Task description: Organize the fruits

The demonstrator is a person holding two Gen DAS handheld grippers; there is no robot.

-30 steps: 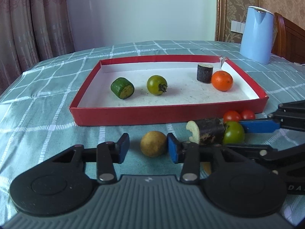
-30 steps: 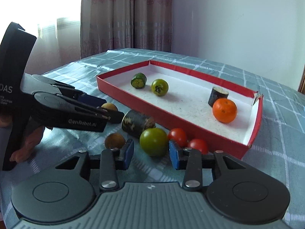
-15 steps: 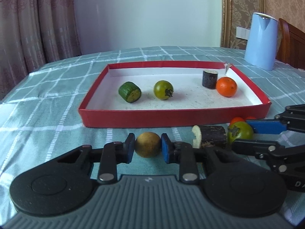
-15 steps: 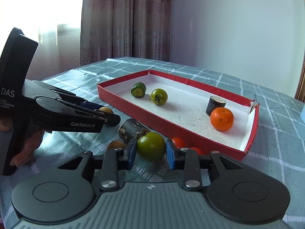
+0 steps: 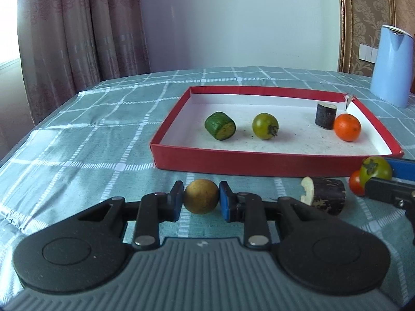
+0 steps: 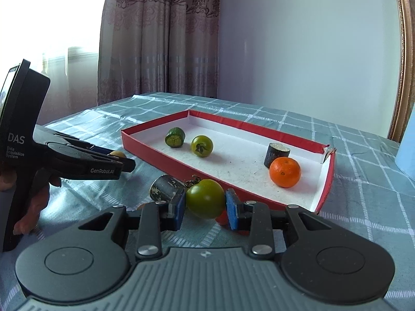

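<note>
Checked cloth covers the bench [image 5: 103, 134] by a curtained window, both tools clenched on fruit.

The left tool [image 5: 201, 201] grasps a brown fruit [image 5: 201, 200] and the right tool [image 6: 205, 205] a green tomato [image 6: 205, 198], each near the front wall of the red tray [image 5: 259, 161]. An eggplant chunk [image 5: 325, 199] and a red tomato [image 5: 355, 186] lie between the two. Farther off, inside the tray: a cucumber piece [image 5: 220, 126], a second green tomato [image 5: 265, 126], an eggplant stub [image 5: 325, 115], an orange [image 5: 347, 127]. A blue kettle [image 5: 393, 66] stands far right.
</note>
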